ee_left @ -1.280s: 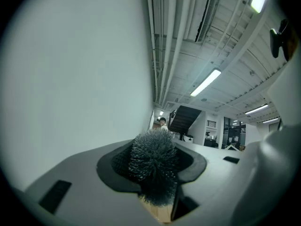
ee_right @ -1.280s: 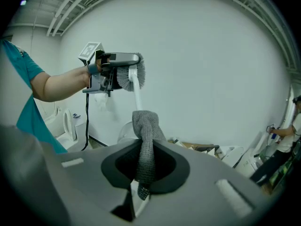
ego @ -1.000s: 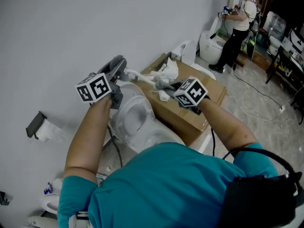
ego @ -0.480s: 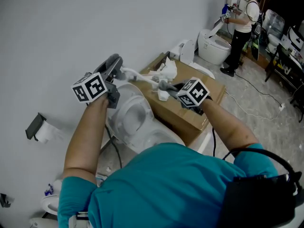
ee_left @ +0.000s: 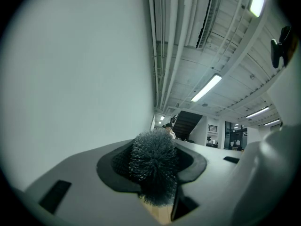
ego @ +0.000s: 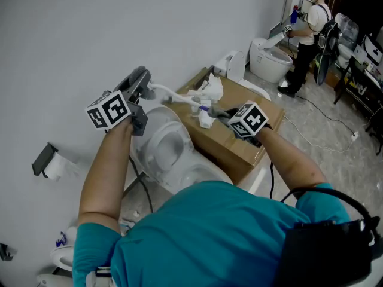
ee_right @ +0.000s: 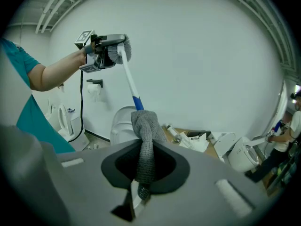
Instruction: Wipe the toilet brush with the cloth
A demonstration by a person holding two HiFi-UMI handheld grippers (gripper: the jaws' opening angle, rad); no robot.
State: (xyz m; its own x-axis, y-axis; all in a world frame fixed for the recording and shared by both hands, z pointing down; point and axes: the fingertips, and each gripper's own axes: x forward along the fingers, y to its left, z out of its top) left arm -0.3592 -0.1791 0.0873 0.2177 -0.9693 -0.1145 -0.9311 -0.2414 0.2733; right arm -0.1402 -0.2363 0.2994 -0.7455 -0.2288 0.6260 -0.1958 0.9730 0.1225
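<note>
Toilet brush is held up above the toilet, its bristle head clamped in the left gripper jaws. Right gripper jaws are clenched on the grey cloth, which is wrapped round the white handle at its blue band. Cardboard box sits just beside the toilet.

Teal short-sleeved shirt; black pack at right side; black cable by right forearm. Grey left claw, right claw; black-white marker cubes.

Toilet brush handle's lower end hidden under cloth; toilet partly behind left arm.
</note>
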